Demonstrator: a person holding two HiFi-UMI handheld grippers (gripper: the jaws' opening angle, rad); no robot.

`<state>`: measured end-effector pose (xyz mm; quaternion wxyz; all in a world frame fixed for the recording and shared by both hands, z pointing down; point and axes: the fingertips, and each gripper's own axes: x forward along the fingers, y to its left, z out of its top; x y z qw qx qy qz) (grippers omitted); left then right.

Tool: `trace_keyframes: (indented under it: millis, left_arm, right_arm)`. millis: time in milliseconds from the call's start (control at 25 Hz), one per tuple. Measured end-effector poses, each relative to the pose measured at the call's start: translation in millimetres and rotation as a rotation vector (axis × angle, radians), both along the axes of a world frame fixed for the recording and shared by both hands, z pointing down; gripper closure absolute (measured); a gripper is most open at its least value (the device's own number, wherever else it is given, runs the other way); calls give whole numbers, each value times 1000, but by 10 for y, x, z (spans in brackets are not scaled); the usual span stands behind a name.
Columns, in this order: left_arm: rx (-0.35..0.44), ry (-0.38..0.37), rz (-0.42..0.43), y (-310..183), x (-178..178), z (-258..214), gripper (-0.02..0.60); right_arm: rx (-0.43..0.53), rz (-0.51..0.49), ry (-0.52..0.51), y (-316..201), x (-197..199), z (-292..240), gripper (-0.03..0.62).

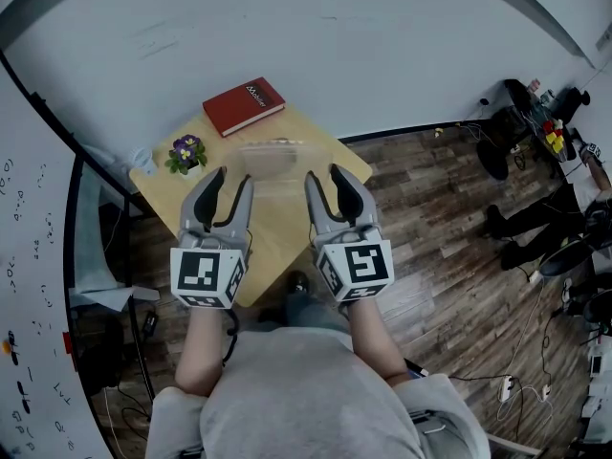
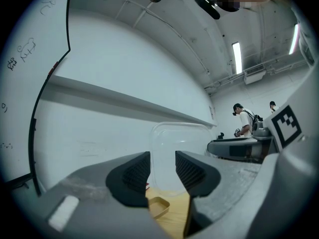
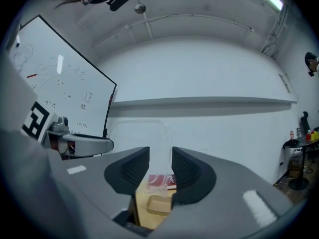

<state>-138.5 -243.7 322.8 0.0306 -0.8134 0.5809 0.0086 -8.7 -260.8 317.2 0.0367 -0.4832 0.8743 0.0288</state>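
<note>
A clear plastic container [image 1: 273, 159] hangs above the small wooden table [image 1: 275, 232], held from both sides. My left gripper [image 1: 231, 182] is shut on its left edge, and my right gripper [image 1: 325, 178] is shut on its right edge. In the left gripper view the container [image 2: 182, 148] stands upright, its edge running down between the jaws of the gripper [image 2: 163, 171]. In the right gripper view the container [image 3: 139, 138] rises left of the gap of the gripper [image 3: 160, 168]. A shallow tan tray [image 2: 158, 206] [image 3: 160, 204] lies on the table below.
A red book [image 1: 244, 105] [image 3: 159, 180] lies at the table's far edge, and a small pot of purple flowers [image 1: 186, 154] stands at its left corner. A whiteboard [image 1: 29, 256] stands at the left. Desks, cables and people [image 2: 245, 121] fill the room's right side.
</note>
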Motion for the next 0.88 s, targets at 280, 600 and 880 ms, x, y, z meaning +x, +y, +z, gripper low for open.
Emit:
trace_keyframes:
  millis: [280,600,880]
  left_arm:
    - [-1,-1,1,5,0,-12,425]
    - [0,-3,3,20,-1,-8,425]
    - [-2,-1,1,32,-17,-10,425]
  right_arm:
    - [2,5,1,4,1,-11,457]
    - [5,8,2,20,0,-11,457]
    - [8,9,5,36,-15,-26,457]
